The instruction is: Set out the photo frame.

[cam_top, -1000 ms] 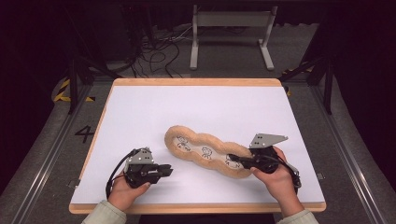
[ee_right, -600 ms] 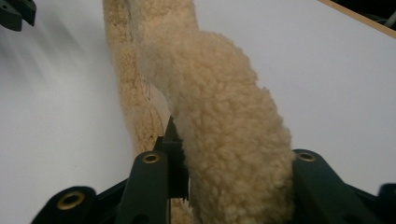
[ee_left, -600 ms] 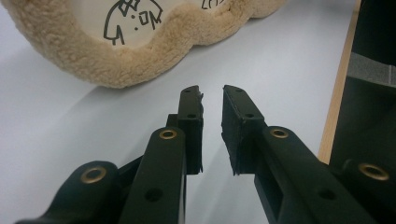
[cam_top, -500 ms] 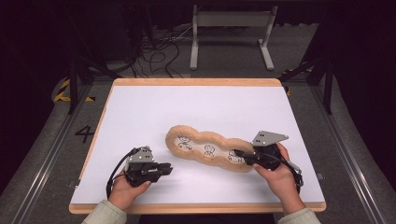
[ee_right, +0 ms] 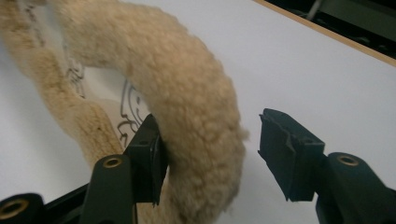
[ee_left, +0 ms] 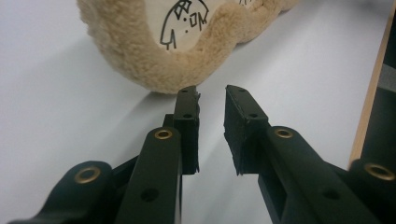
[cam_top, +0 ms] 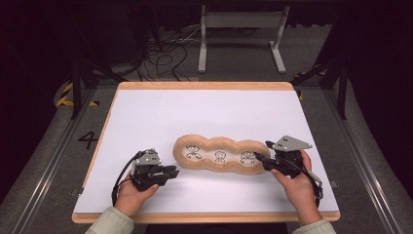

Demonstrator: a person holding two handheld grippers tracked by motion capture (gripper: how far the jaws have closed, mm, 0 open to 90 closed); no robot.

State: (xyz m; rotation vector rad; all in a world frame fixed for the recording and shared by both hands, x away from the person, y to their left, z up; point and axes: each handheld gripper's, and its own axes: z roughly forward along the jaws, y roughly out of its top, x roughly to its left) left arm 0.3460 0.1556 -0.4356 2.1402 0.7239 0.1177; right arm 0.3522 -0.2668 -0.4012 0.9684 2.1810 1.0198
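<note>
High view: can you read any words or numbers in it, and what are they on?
"4": dark number on the grey floor, left of the table.
Fluffy tan toy: three small black drawings on its white middle, pictures and no letters I can read.
No other words or numbers are readable.

A white surface (cam_top: 160, 117) with a wooden edge stands on grey floor (cam_top: 44, 161). Behind, cables (cam_top: 160, 48) and a metal stand (cam_top: 238, 29) sit in darkness.
</note>
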